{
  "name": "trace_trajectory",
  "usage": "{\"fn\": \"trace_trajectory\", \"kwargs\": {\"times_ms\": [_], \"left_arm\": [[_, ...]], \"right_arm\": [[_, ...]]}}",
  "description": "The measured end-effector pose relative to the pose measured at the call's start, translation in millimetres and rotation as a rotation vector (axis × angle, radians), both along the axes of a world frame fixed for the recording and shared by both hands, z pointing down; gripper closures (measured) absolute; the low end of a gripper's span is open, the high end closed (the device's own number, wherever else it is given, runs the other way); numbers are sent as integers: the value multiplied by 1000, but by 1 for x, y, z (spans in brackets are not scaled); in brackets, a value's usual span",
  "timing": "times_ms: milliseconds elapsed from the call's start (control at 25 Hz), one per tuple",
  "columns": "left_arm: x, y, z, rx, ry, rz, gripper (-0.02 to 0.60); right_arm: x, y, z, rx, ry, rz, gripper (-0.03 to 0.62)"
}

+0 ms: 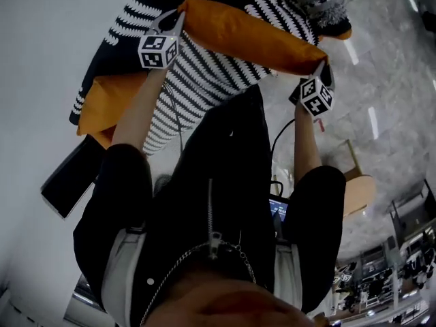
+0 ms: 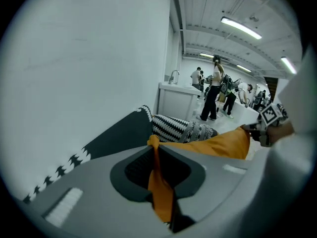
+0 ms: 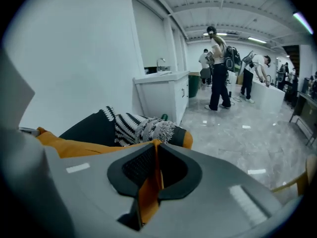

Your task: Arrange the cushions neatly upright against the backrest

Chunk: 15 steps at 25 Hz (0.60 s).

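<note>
An orange cushion hangs stretched between my two grippers above the sofa. My left gripper is shut on its left corner, and orange fabric is pinched between the jaws in the left gripper view. My right gripper is shut on the opposite corner, where the fabric shows squeezed flat. Under the held cushion lies a black-and-white striped cushion. A second orange cushion lies below it at the left. A dark cushion with white zigzag marks leans by the wall.
A white wall runs along the left of the sofa. A black flat object lies near the lower left. A round wooden stool stands on the marble floor at right. People stand by a white counter far off.
</note>
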<state>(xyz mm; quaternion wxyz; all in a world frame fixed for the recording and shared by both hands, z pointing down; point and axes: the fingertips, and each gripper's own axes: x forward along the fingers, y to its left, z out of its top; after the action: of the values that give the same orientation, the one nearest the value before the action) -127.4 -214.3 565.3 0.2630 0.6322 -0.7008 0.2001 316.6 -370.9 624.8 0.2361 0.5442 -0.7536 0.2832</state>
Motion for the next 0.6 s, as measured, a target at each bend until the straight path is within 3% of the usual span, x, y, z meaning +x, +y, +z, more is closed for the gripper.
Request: {"fn": "trace_trajectory", "kwargs": {"times_ms": [280,440,600], "left_arm": [[9,163,-3,-19,45,-227,541],[22,222,2,-23,92,-301,541],[9,258,-3,-4,110,-395,541]], "right_arm": [[-83,8,-46,51,28,-248,563],[-132,16,-64,84,47,-366,565],[-195,22,-87,116,30,-457,565]]}}
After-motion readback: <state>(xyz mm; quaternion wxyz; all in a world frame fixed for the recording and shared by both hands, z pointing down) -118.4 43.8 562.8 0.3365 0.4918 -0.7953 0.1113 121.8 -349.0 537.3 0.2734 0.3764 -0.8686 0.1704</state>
